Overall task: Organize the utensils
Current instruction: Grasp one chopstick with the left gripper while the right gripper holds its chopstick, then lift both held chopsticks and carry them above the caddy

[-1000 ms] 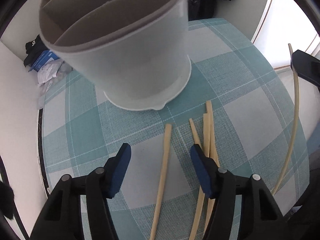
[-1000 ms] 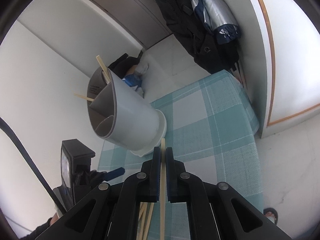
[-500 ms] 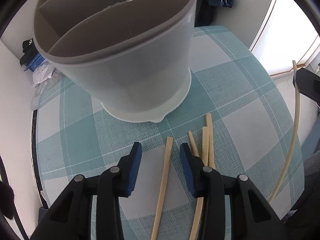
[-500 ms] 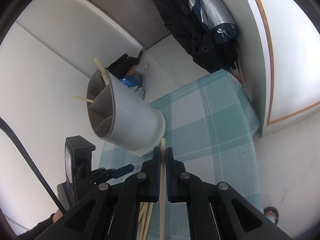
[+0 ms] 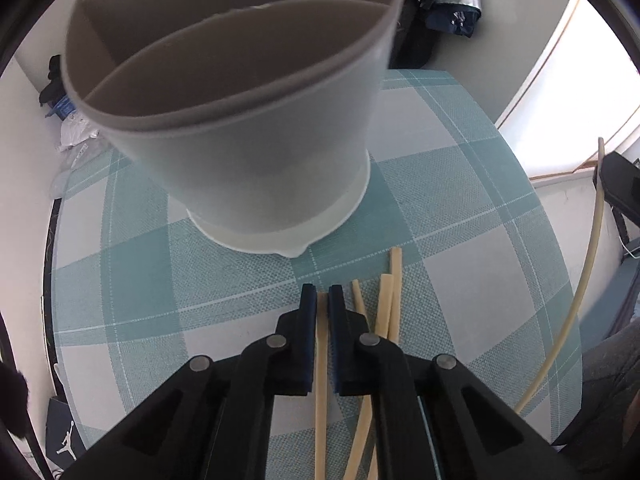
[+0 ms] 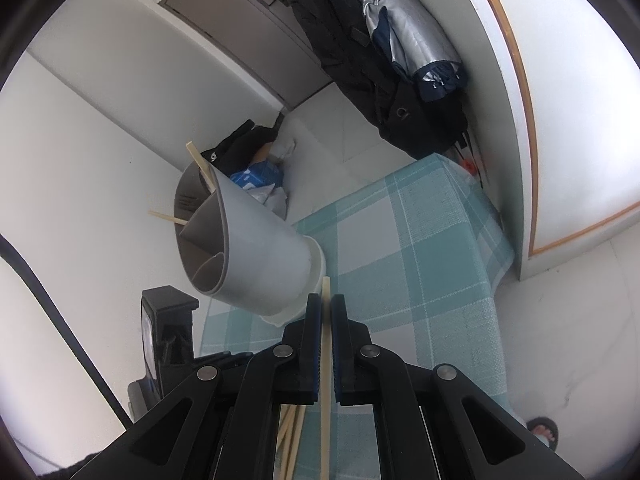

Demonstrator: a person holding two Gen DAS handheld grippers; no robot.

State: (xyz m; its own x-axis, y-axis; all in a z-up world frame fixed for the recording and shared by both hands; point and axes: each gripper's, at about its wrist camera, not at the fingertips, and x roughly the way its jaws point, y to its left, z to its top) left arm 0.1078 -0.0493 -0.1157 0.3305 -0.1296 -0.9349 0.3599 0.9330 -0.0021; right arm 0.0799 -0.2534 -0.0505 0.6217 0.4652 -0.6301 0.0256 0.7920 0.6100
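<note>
Teal-and-white checked cloth covers the counter in the left wrist view. The left tongs have closed on one pale wooden chopstick lying flat on the cloth. Just beside it, three or four more loose chopsticks await sorting. Directly ahead stands a grey divided utensil holder; its near compartments look empty. At the right edge another chopstick curves upward.

In the right wrist view, the right tongs are clamped on that chopstick, above the counter. The holder already has two chopsticks in its far compartment. Most sorting seems left. The holder's depths are hidden, and the loose pile is partly blocked.
</note>
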